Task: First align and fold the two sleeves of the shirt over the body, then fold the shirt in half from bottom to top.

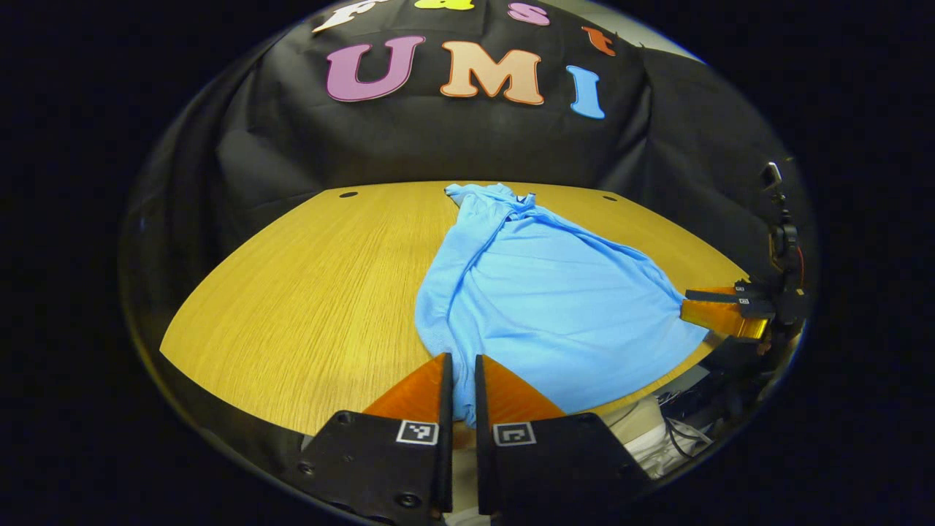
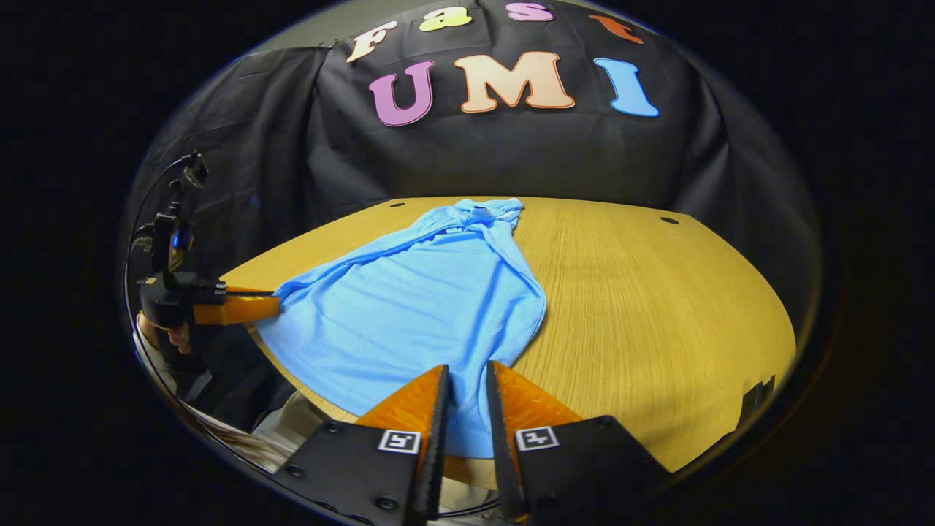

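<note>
1. Underneath everything, a wooden table (image 1: 307, 292) with a light oak grain and a curved near edge carries the blue shirt (image 1: 555, 299); a black cloth wall (image 1: 409, 146) hangs right behind the table's far edge.
2. Small dark holes (image 1: 348, 194) sit near the table's far edge, one on each side of the shirt's collar end.
3. On the table, the shirt lies lengthwise, its bunched collar and folded-in sleeves toward the far edge, its hem reaching the near edge and spreading wide there.
4. At the shirt's near hem, the left gripper (image 1: 461, 380) has its jaws drawn close with a strip of blue fabric pinched between them.
5. Likewise the right gripper (image 2: 465, 391) clamps the shirt's (image 2: 416, 307) hem between nearly closed jaws, seen from its own camera.
6. Only from the left gripper view do tangled cables and pale cloth (image 1: 672, 438) show below the table's near edge, beside the right gripper (image 1: 719, 310), which grips the shirt's other hem corner.
7. By contrast, the right gripper view takes in a person's hand (image 2: 164, 332) under the left gripper (image 2: 241, 307) at the shirt's far hem corner, plus a broad bare stretch of table (image 2: 657, 314) on the shirt's other side.
</note>
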The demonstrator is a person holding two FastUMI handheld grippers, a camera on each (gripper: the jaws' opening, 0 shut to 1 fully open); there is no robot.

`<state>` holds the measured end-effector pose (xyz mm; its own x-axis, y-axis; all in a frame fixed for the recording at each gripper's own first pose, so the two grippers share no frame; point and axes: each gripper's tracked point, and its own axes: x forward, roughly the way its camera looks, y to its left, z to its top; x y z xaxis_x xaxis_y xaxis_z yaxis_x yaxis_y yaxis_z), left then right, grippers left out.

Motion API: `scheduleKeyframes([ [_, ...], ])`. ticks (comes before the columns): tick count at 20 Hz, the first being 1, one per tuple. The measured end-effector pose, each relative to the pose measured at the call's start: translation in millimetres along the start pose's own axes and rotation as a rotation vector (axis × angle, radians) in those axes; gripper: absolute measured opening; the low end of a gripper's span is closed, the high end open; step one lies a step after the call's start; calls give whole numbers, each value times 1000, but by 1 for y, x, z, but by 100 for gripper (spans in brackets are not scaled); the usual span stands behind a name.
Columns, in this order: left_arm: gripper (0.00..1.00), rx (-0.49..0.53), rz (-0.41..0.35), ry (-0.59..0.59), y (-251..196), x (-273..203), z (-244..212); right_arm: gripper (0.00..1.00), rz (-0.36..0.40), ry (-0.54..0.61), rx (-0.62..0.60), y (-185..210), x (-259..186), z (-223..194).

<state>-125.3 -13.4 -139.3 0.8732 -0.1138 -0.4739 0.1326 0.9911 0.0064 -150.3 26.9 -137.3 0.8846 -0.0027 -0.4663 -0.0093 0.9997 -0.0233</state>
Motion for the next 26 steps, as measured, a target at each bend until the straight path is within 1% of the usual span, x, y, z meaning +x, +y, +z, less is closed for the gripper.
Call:
scheduleKeyframes([
  [1, 13, 1, -4, -7, -1, -1, 1, 27, 6, -4, 5, 2, 0, 0],
  [2, 8, -2, -9, -13, -1, -1, 0, 16, 9, -13, 9, 3, -1, 1],
  [3, 8, -3, -14, -28, 0, -2, 2, 15, 19, -15, 9, 5, -2, 2],
  [4, 6, -8, -17, -34, -1, -2, 2, 11, 27, -10, 25, 8, -1, 1],
  [5, 6, -12, -21, -46, 0, -2, 3, 9, 37, 0, 41, 8, 1, -1],
  [6, 6, -15, -25, -50, 0, 0, 2, 5, 41, 0, 45, 8, 2, 0],
  [8, 6, -10, -33, -55, -1, 0, 3, 5, 36, -6, 24, 11, 0, 1],
  [10, 4, -2, -37, -51, -2, 0, 4, 4, 25, -10, -1, 10, 0, 3],
  [13, 1, 4, -58, -45, -7, 1, 7, 4, 12, -7, 4, 5, 3, 6],
  [14, 1, 0, -67, -46, -9, 2, 9, 6, 10, -11, 7, 4, 3, 8],
  [15, 0, -11, -73, -49, -10, 3, 12, 4, 8, -22, 10, 4, 2, 14],
  [16, 0, -20, -77, -54, -10, 4, 15, 4, 8, -37, 12, 4, 3, 20],
  [18, 2, -29, -75, -78, -8, 6, 29, 4, 8, -69, 7, 3, 4, 36],
  [19, 0, -29, -75, -94, -8, 9, 38, 4, 6, -80, 1, 2, 7, 44],
  [21, 0, -26, -76, -128, -6, 15, 57, 3, -2, -99, -7, -2, 15, 59],
  [26, 0, -51, -83, -167, 0, 39, 92, 3, -3, -110, -3, -6, 38, 92],
])
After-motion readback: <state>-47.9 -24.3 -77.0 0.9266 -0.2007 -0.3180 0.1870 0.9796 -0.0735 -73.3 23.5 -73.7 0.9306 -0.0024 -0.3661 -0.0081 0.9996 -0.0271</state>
